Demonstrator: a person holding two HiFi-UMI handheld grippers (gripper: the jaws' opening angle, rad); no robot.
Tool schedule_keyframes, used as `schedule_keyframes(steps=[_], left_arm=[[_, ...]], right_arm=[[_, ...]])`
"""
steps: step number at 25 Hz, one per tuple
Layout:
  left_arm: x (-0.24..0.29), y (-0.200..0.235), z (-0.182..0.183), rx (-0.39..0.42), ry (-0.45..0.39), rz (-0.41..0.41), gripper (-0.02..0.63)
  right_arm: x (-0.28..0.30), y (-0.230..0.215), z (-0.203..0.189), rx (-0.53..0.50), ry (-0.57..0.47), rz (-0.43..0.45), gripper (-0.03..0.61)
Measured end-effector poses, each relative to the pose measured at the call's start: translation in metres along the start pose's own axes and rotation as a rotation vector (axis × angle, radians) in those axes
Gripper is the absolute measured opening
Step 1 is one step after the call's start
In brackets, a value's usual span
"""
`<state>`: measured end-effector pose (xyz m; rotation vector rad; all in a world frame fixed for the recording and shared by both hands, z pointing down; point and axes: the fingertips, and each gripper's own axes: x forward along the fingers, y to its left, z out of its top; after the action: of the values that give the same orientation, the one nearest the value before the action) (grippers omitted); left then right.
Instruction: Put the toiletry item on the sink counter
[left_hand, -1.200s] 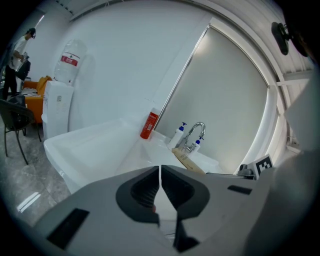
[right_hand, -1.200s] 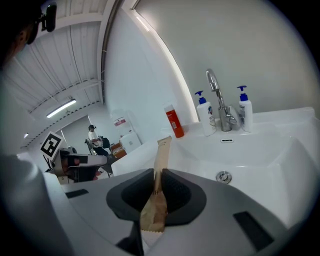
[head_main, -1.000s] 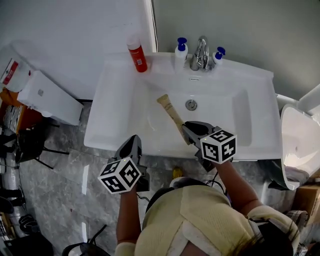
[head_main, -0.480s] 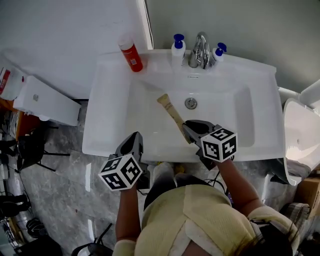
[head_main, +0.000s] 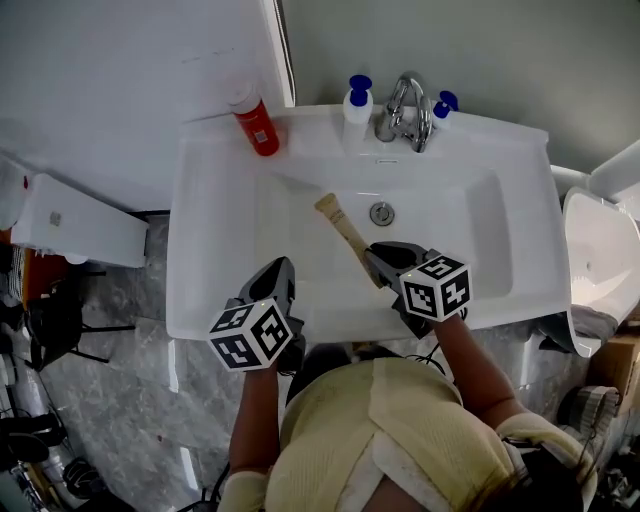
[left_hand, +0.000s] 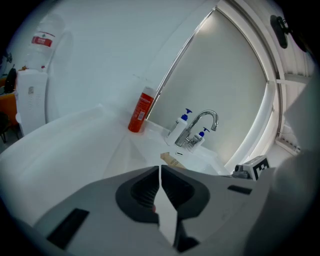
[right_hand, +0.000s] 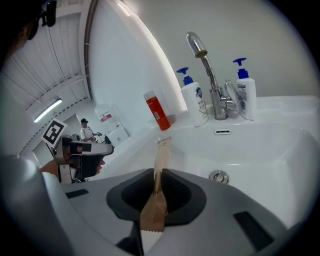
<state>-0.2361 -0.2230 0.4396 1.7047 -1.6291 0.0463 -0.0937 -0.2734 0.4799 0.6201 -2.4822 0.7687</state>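
At the far left of the sink counter a red bottle stands at the back corner. The left gripper has come forward since 1 second ago. Then it hung short of the front rim, over the floor, and now its tips reach over that rim, left of the basin. Its jaws are pressed together with nothing between them.

The tan paper packet is in the same spot as before. It is raised over the middle of the basin, slanting up and left, with its free end near the drain. Behind it on the back ledge stand a larger pump bottle, the faucet and a smaller pump bottle.

The right gripper keeps its place over the front of the basin, its jaws pinching the packet's near end. In the head view the whole sink sits slightly further left than before.
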Motion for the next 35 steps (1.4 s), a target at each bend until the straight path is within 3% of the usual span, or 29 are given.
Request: schedule_keyframes(steps=[19, 35], left_arm=[[0.065, 0.007, 0.01, 0.017, 0.118, -0.066, 0.048], [0.108, 0.018, -0.005, 0.005, 0.205, -0.043, 0.048]], right_arm=[[0.044, -0.04, -0.012, 0.015, 0.086, -0.043, 0.067], [0.075, -0.06, -0.034, 0.017, 0.154, -0.047, 0.067]])
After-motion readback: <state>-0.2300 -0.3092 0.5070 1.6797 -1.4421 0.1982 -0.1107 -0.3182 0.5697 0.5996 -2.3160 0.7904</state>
